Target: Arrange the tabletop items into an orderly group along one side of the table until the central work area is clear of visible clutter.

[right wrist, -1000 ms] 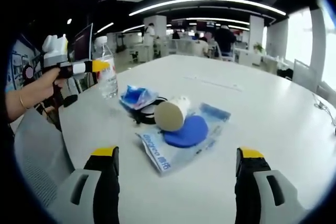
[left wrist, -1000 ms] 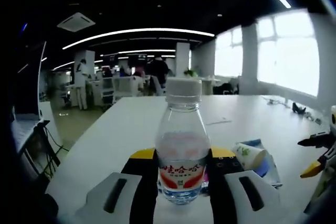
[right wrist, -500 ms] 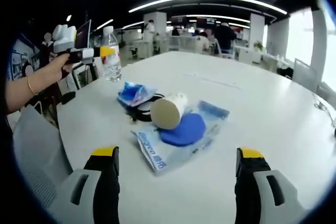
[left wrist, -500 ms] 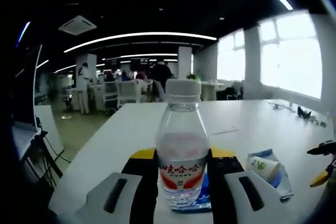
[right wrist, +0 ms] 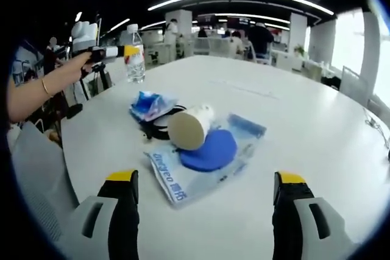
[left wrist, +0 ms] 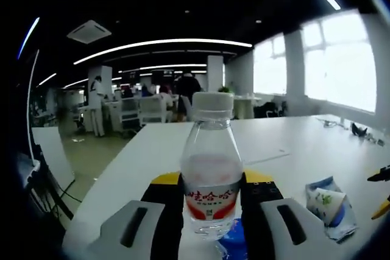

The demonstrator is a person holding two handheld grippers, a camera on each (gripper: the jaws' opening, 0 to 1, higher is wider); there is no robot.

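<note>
Left tool (left wrist: 212, 194): jaws pinching the water bottle (left wrist: 211, 168) at its label, upright, held above the surface (right wrist: 317, 132); a hand (right wrist: 76, 68) carries it at the far left edge.
Right tool (right wrist: 204, 202): jaws spread wide, nothing between them, low over the near edge.
Clutter: paper cup (right wrist: 189, 127) on its side, lying on the blue-and-clear packet (right wrist: 204, 159); a small blue wrapper (right wrist: 148, 104) just beside it.

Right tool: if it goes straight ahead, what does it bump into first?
Probably the clear packet with the blue disc inside, lying flat ahead of the open right tool. The cup lies just behind it.
</note>
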